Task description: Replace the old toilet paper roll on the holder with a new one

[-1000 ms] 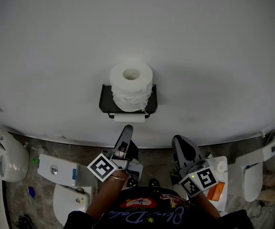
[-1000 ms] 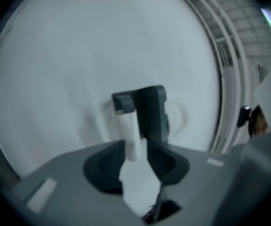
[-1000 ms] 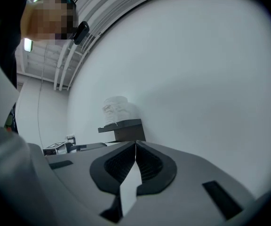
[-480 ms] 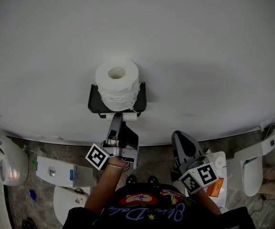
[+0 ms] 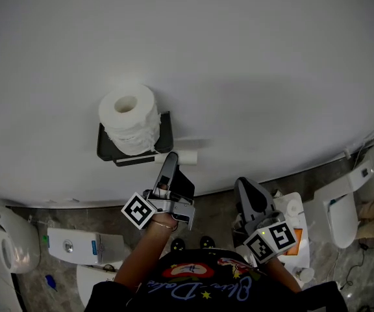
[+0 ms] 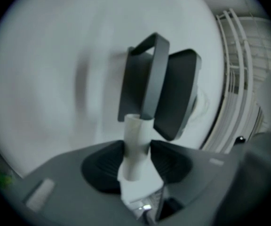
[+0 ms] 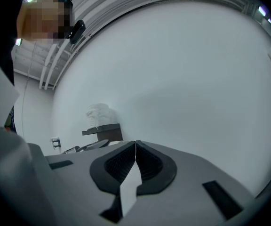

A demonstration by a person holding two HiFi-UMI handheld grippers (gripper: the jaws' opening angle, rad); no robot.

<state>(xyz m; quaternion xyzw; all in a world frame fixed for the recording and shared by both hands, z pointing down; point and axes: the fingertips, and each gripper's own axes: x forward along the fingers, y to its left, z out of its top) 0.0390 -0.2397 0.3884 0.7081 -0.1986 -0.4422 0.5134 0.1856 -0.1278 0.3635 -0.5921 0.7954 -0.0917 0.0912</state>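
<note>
Left claw (image 5: 169,162), its jaws closing on the empty white tube (image 5: 187,157) between its pads, holds the tube just right of the black holder (image 5: 165,126) on the white wall (image 5: 258,64). A full toilet paper roll (image 5: 128,111) stands on end on the holder's shelf. Right claw (image 5: 247,191), jaws pressed together on nothing, hangs well apart, lower right.

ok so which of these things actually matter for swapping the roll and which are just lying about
For the job: empty white cardboard tube, black wall holder, full white toilet roll on it.
Just lying about: white toilet, white box with blue label.
</note>
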